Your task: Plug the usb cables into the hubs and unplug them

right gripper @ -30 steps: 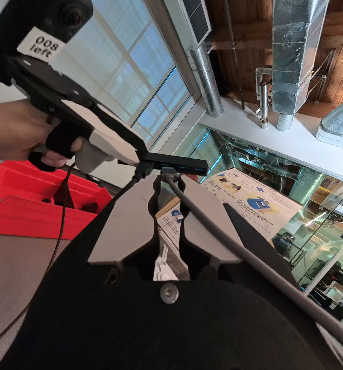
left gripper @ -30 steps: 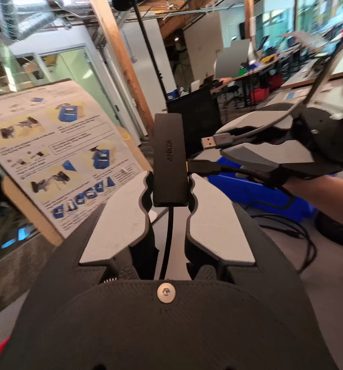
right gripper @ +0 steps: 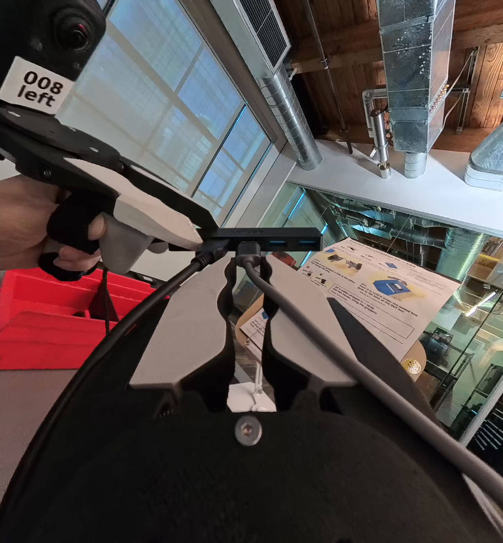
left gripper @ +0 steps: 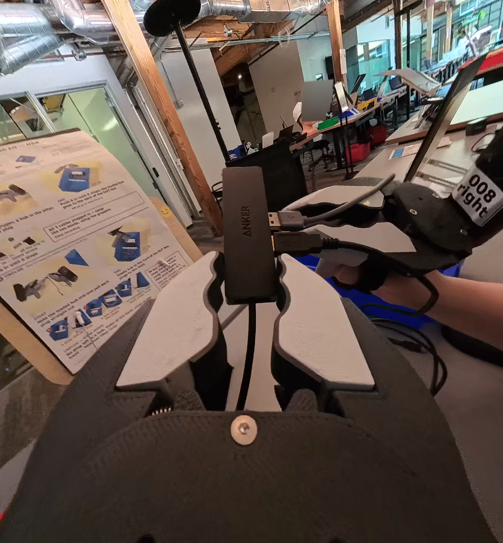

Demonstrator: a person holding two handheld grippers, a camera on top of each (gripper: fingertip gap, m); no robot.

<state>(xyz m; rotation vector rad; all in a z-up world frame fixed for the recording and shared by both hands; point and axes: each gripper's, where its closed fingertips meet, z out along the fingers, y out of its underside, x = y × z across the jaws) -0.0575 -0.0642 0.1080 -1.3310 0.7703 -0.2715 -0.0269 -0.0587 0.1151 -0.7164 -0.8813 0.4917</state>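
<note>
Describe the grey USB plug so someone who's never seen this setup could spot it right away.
Find the black hub standing upright in the left gripper. Two plugs meet its right edge, beside the right gripper. The grey plug is the upper one, its metal tip partly showing; the black plug sits just below.

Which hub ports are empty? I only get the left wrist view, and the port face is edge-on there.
Observer: The right wrist view shows two blue ports empty, at the end of the hub away from the left tool.
Operator: Gray plug lined up?
Observer: The gray plug sits at the second slot, next to the black plug. I cannot tell its depth.
Operator: Right tool grip?
Observer: The right tool pinches just behind the gray plug, and the gray cable trails over one finger.
</note>
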